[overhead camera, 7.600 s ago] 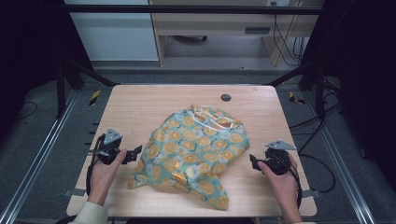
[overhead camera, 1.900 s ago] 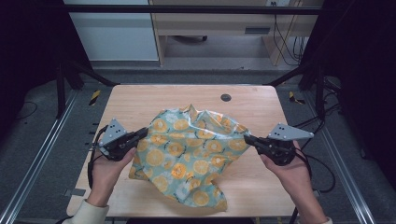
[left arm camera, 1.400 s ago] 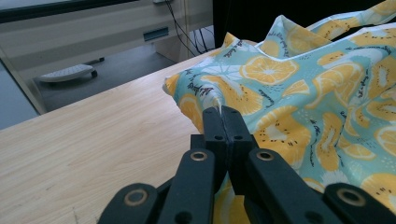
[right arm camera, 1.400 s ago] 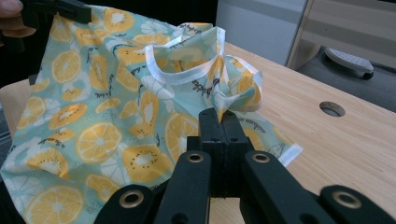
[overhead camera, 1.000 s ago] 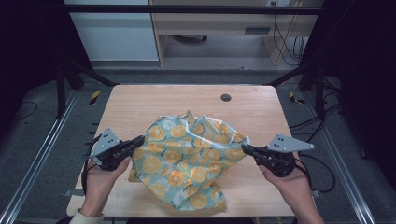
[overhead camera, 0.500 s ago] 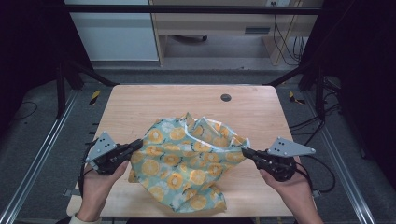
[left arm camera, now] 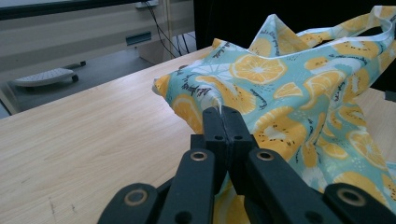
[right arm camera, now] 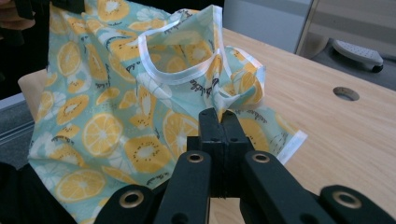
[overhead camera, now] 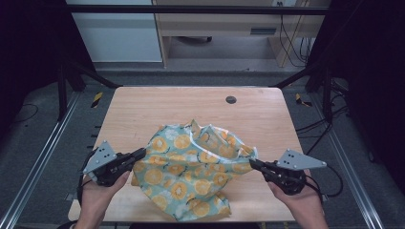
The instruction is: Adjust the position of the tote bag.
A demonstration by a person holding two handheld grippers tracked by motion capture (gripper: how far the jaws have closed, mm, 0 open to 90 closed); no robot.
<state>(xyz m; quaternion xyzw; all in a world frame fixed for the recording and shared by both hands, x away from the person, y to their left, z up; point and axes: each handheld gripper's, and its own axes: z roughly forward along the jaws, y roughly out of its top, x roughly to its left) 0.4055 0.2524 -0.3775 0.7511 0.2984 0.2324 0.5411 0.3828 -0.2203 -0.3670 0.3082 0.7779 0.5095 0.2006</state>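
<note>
A teal cloth [overhead camera: 193,169] printed with orange slices and edged in white trim hangs stretched between my two grippers over the near half of the wooden table [overhead camera: 157,109]. My left gripper [overhead camera: 142,152] is shut on the cloth's left edge [left arm camera: 212,100]. My right gripper [overhead camera: 251,163] is shut on its right edge [right arm camera: 224,107]. The cloth's lower part drapes onto the table near the front edge, and its upper folds stand up in the middle [right arm camera: 187,65].
A round cable hole [overhead camera: 231,99] lies in the table's far right part [right arm camera: 346,93]. Metal frame rails [overhead camera: 38,162] run along both sides of the table. A cabinet [overhead camera: 119,33] and cables stand beyond the far edge.
Both grippers have drawn slightly nearer the front edge and apart, pulling the cloth tighter between them. The grip on each edge is unchanged.
</note>
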